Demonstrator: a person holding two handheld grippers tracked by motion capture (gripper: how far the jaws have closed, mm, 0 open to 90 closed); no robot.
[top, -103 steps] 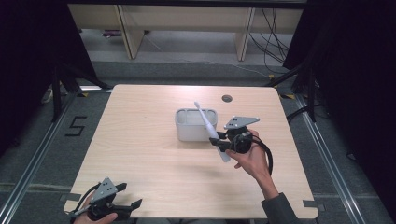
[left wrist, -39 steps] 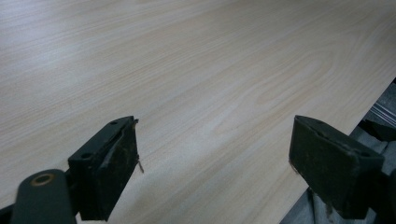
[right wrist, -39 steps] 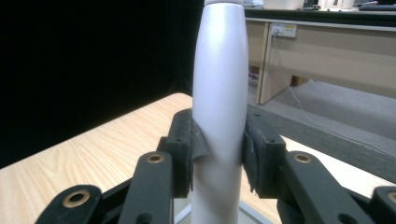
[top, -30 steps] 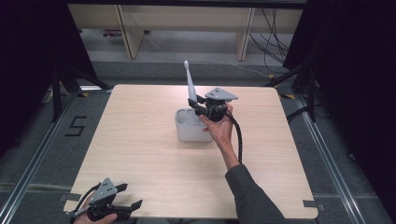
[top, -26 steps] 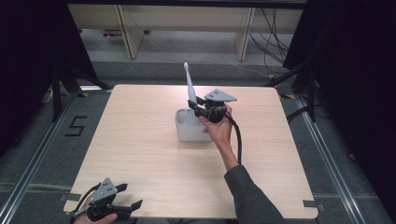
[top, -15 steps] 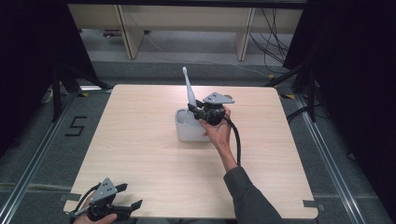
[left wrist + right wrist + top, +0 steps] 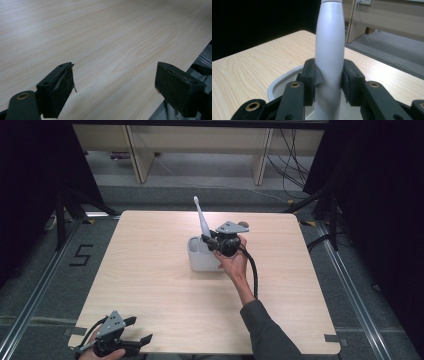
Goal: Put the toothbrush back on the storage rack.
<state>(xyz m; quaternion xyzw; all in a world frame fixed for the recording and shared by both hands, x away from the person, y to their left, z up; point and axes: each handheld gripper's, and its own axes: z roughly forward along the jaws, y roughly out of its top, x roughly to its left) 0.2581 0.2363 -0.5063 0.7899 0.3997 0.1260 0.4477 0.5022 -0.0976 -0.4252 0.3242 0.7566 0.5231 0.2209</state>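
Resting at the near left corner of the table (image 7: pixel 150 285), left gripper (image 7: pixel 134 344) with jaws wide apart and nothing between them. Seen close in the left gripper view: two black pads (image 7: pixel 62 87) over bare wood (image 7: pixel 105 40), with the table edge at the right.

Standing upright in the middle of the table, toothbrush (image 7: pixel 201 220), clamped low on its handle by the right gripper (image 7: pixel 206 241). Pointing up, brush head at the top, bottom end down inside the white cup (image 7: pixel 200 262). Sitting just left of the hand (image 7: pixel 235 265), cup below the jaws.

Shown from above: whole toothbrush with its small head, whole cup, both grippers well apart. Shown in the right gripper view: fat silver handle (image 7: pixel 329 50) squeezed between both pads (image 7: pixel 310 77), touching on each side, and the cup rim (image 7: pixel 284 82) just behind and below. Cut off at the top there, so no head.
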